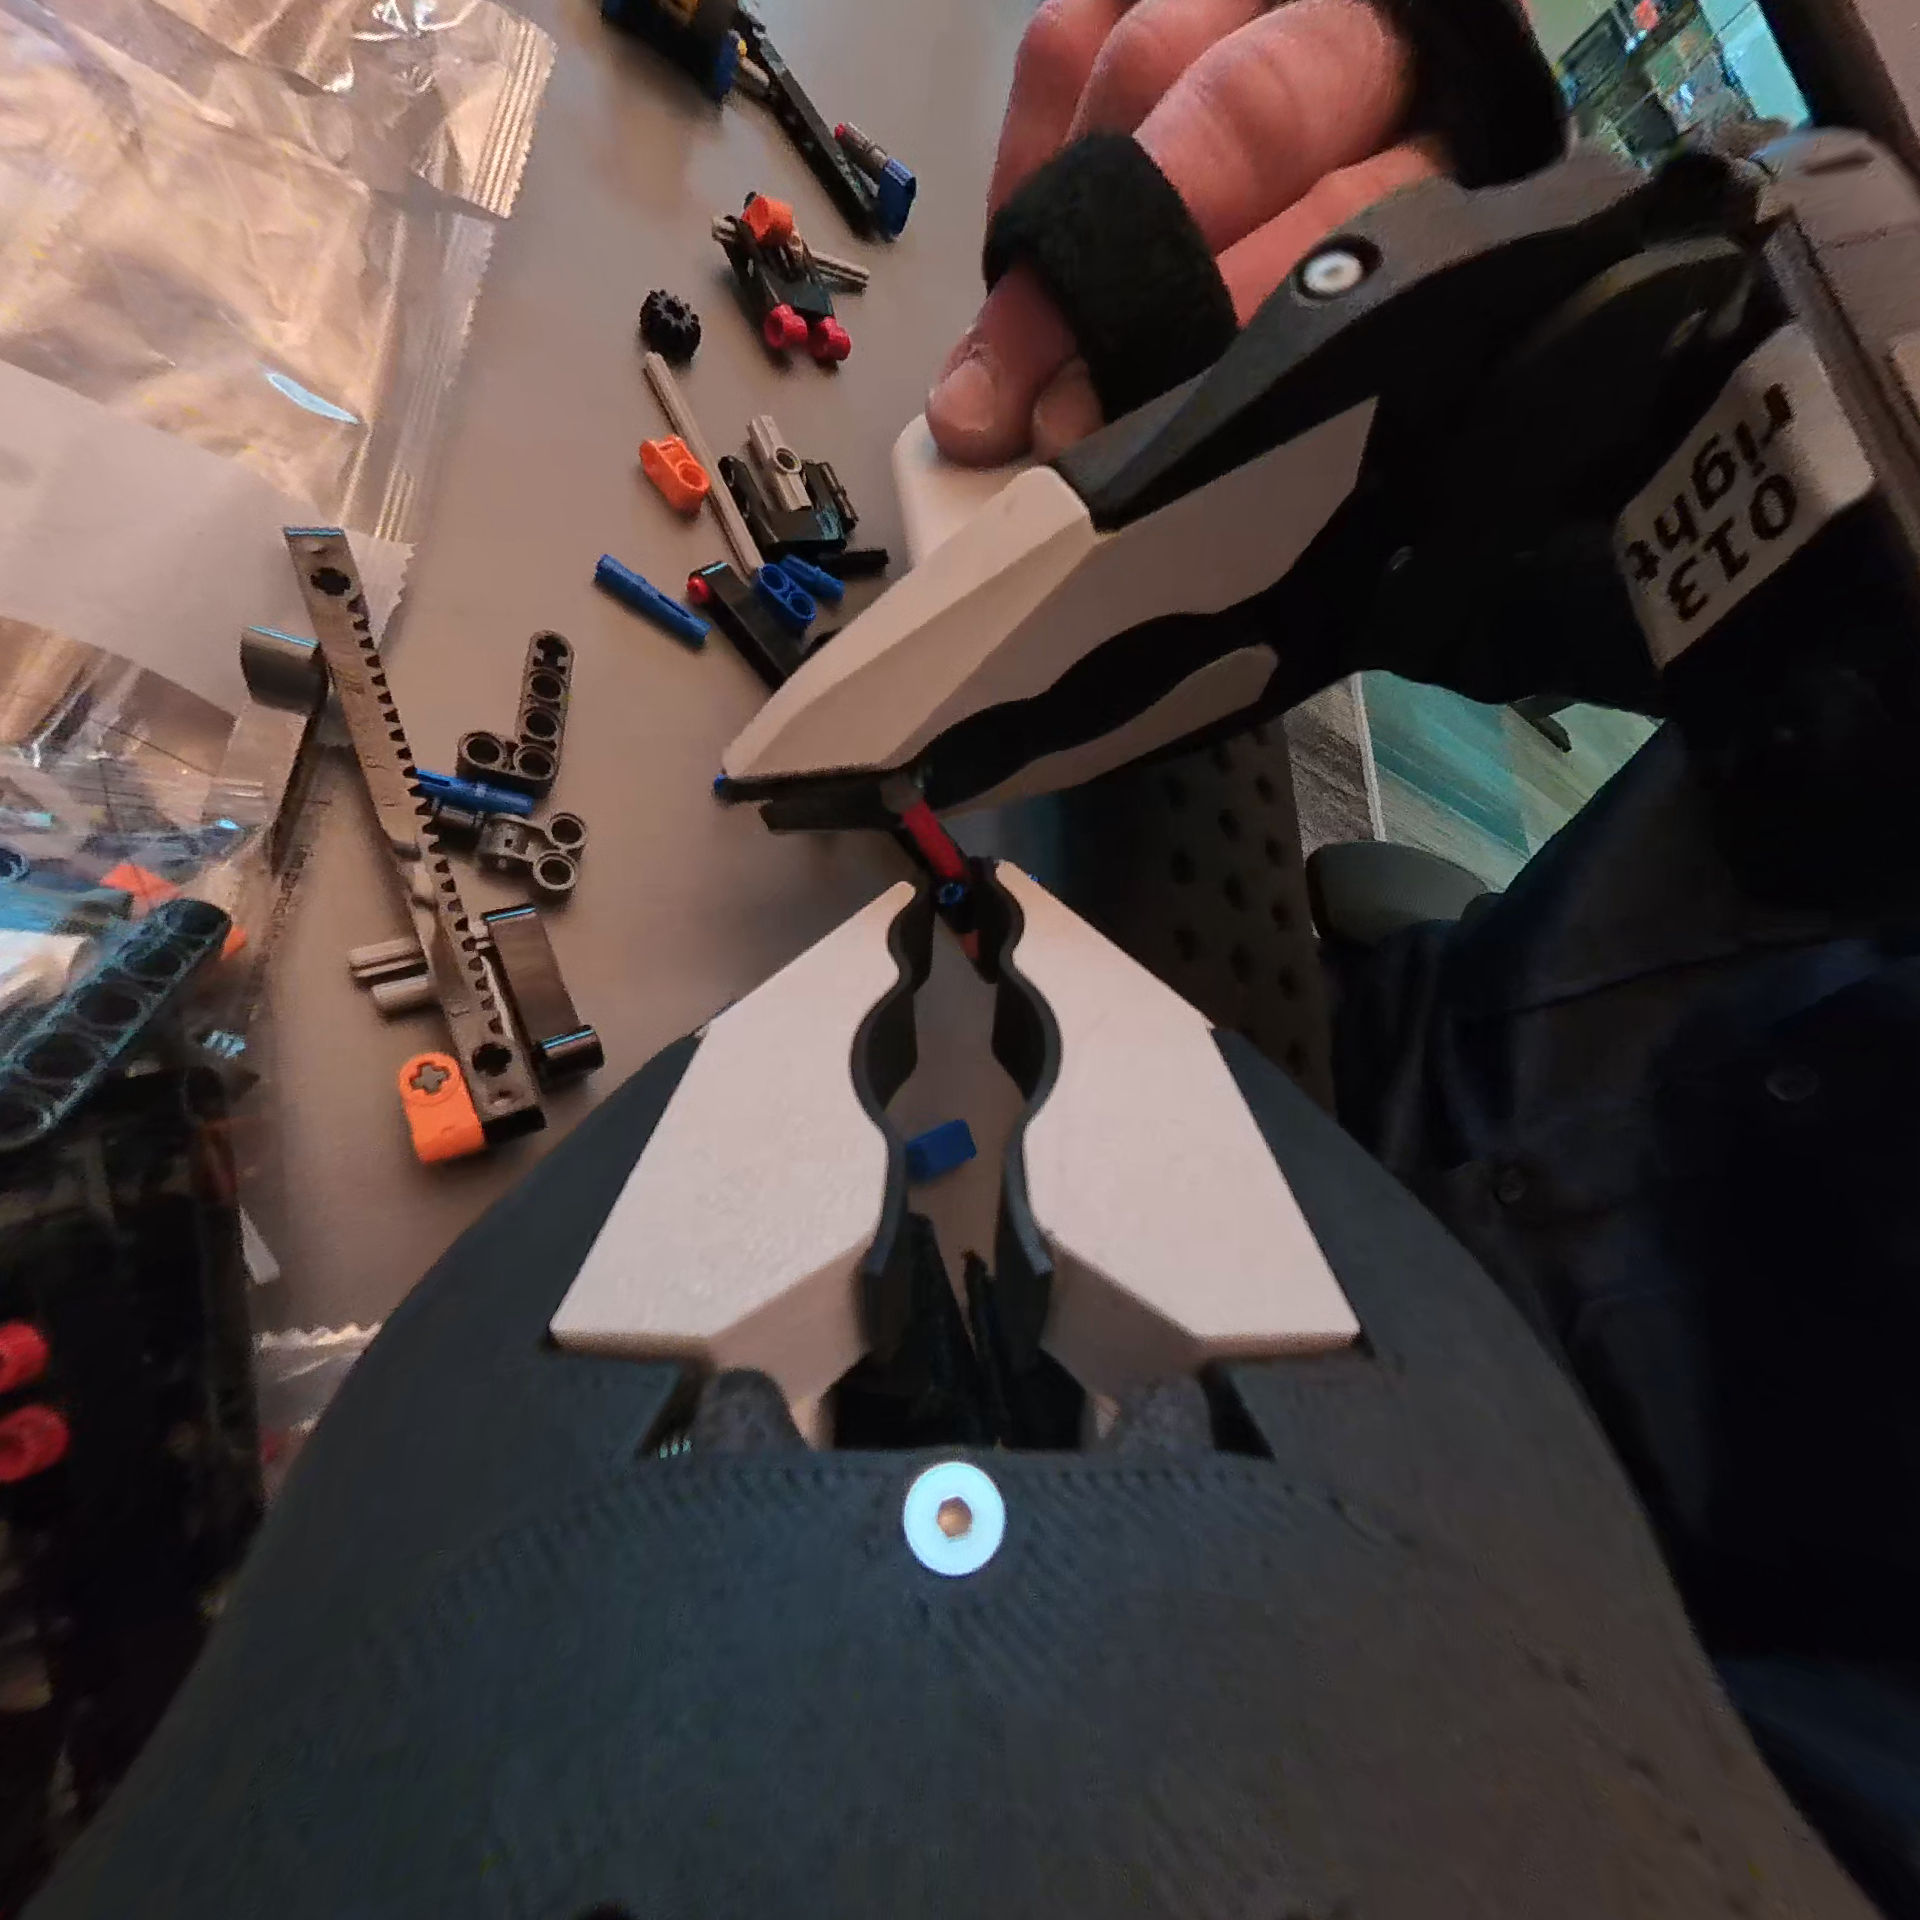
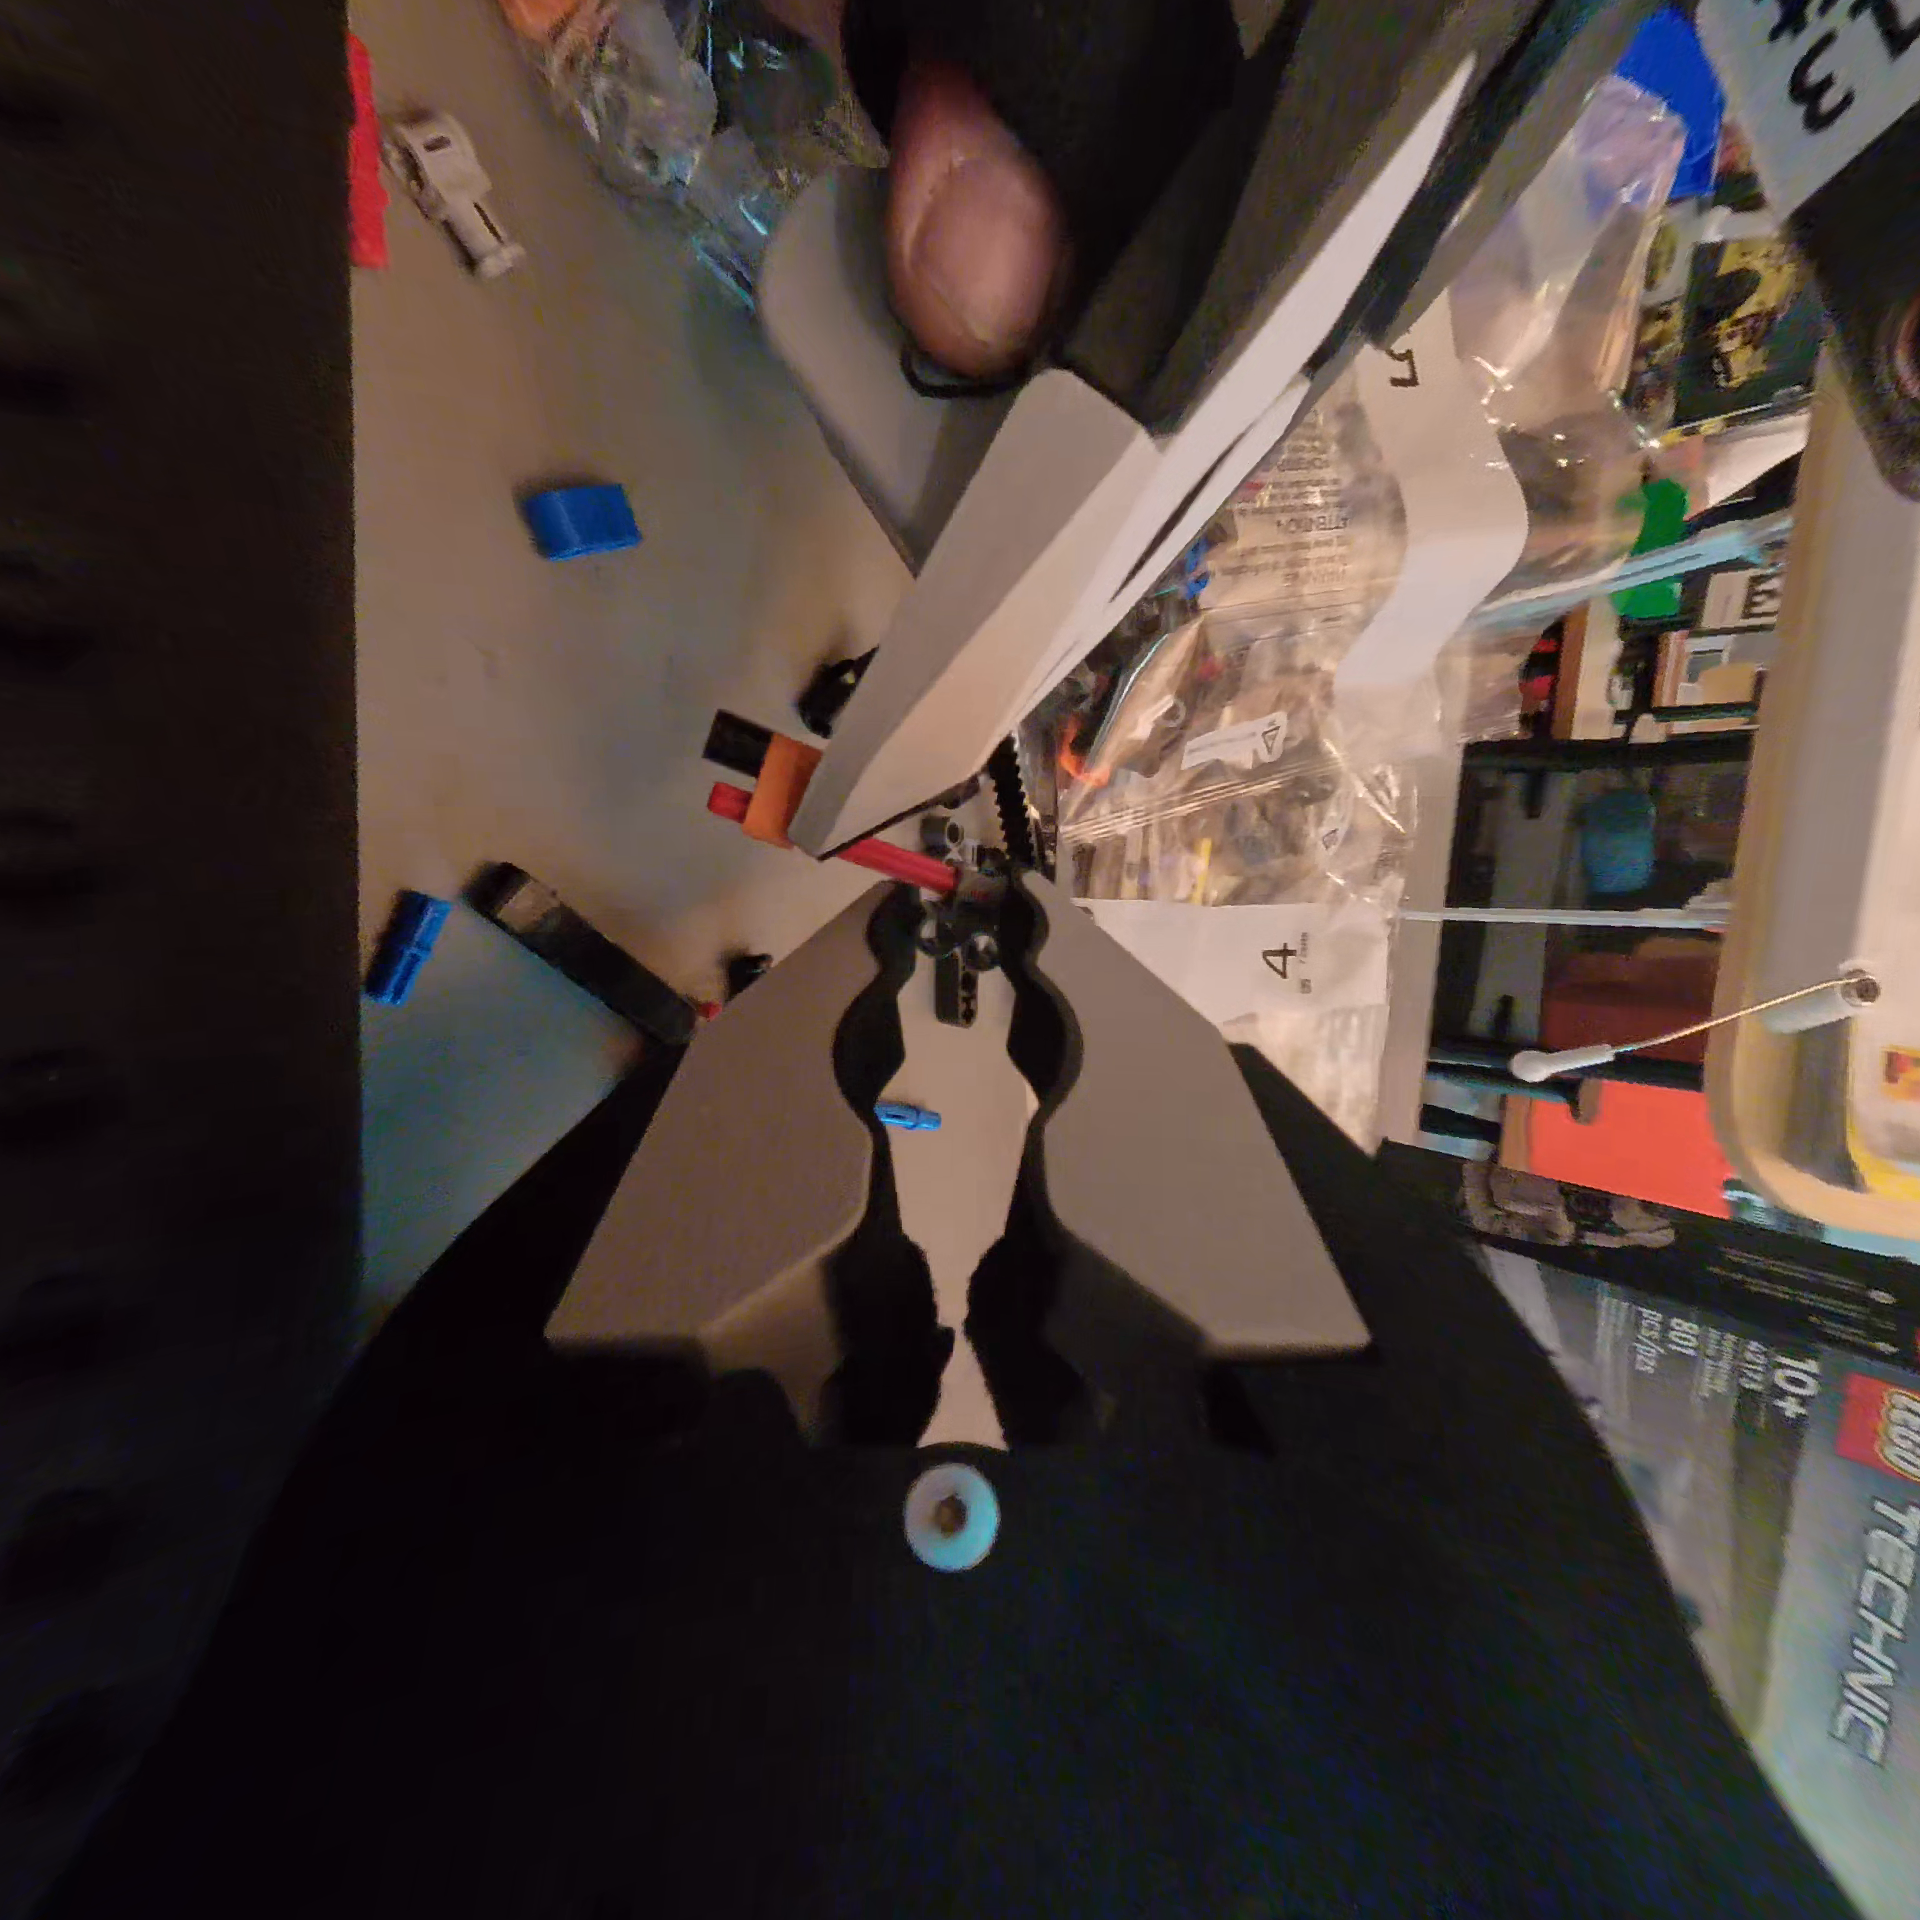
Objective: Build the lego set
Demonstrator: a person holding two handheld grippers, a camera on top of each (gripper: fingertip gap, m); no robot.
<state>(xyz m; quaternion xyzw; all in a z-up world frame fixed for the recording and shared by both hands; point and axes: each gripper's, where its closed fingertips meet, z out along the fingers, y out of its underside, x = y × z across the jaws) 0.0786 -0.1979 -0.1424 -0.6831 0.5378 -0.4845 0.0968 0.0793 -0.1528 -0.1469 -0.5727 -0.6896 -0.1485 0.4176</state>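
Two orange connectors [image 1: 673, 473] [image 1: 442, 1107], one toothed rack [image 1: 400, 769], one black gear [image 1: 668, 324].

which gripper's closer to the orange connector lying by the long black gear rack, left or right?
Left. The orange connector lies on the table beside the left gripper, just off its left finger. The right gripper sits farther up and across, meeting the left's tips over a red axle.

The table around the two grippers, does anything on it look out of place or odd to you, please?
Nothing looks damaged or spilled. Loose Lego parts lie scattered on the table, normal mid-build: a toothed rack, an orange connector, a blue pin. The left gripper and right gripper share a red axle in mid-air.
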